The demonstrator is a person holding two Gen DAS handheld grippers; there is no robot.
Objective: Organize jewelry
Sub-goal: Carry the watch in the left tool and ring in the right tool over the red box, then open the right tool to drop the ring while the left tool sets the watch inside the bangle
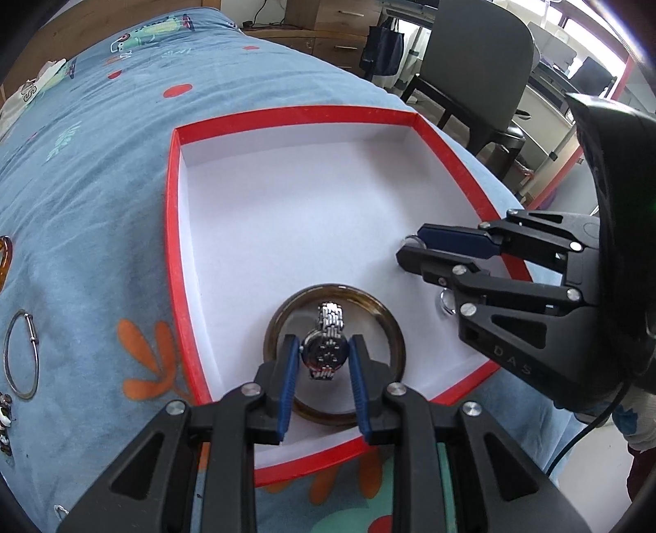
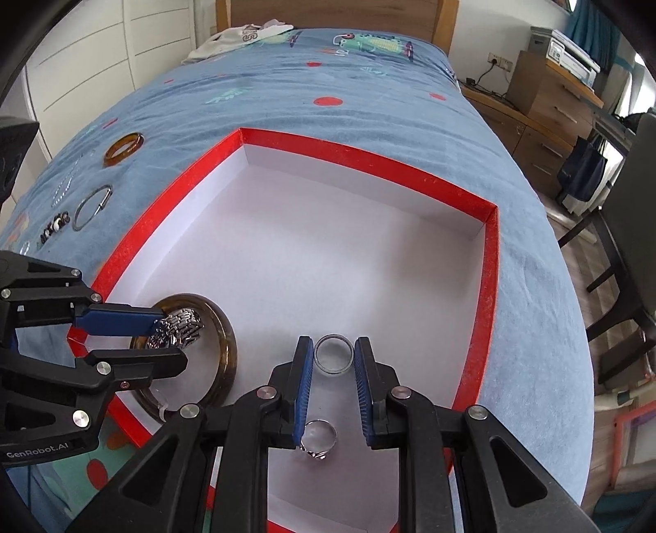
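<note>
Watch [image 1: 326, 346] pinched at case by left gripper [image 1: 322, 352], lower centre, band running frame-vertical, inside brown bangle [image 1: 393, 324] in red box [image 1: 174, 254]. Ring [image 2: 333, 354] clamped by right gripper [image 2: 333, 361].

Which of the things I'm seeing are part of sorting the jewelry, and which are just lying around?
Part of the job: red box, watch, brown bangle, two rings, amber bangle, silver bangle, beaded bracelet.

Lying about: clothes, chair, printer.
</note>
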